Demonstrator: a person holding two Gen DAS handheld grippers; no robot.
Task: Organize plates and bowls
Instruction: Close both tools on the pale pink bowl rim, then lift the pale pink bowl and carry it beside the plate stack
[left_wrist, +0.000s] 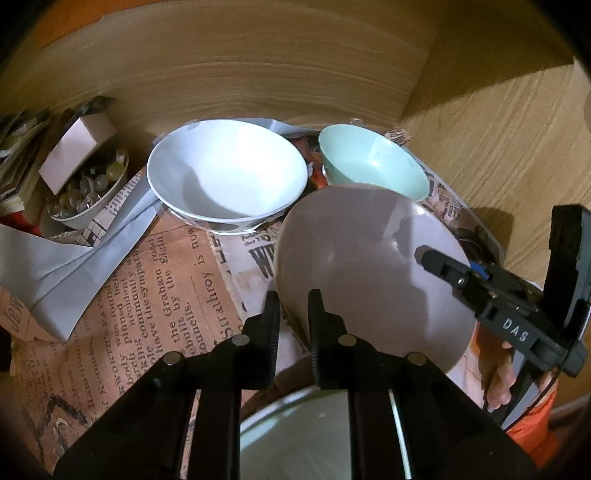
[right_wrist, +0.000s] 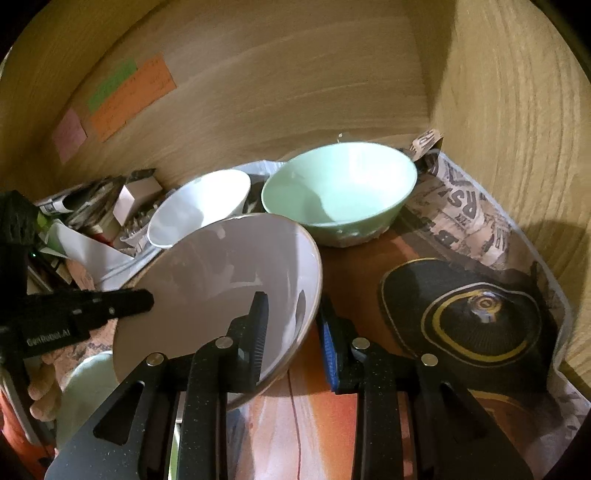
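A pinkish-grey bowl (left_wrist: 362, 251) (right_wrist: 221, 266) is tilted over the newspaper-lined shelf, held from two sides. My left gripper (left_wrist: 293, 314) is shut on its near-left rim, one finger inside and one outside. On the opposite rim my right gripper (right_wrist: 291, 314) is shut the same way, its blue pad on the outer wall. Behind it stand a white bowl (left_wrist: 227, 173) (right_wrist: 199, 206) and a mint green bowl (left_wrist: 369, 162) (right_wrist: 340, 184), both upright. A pale dish (left_wrist: 295, 435) shows partly under my left gripper.
Wooden walls close the back and right (right_wrist: 517, 147). At the far left a small bowl of beads (left_wrist: 88, 184) with a pink box sits among papers. Sticky notes (right_wrist: 129, 96) hang on the back wall. A black-and-gold print (right_wrist: 480, 314) marks the liner at right.
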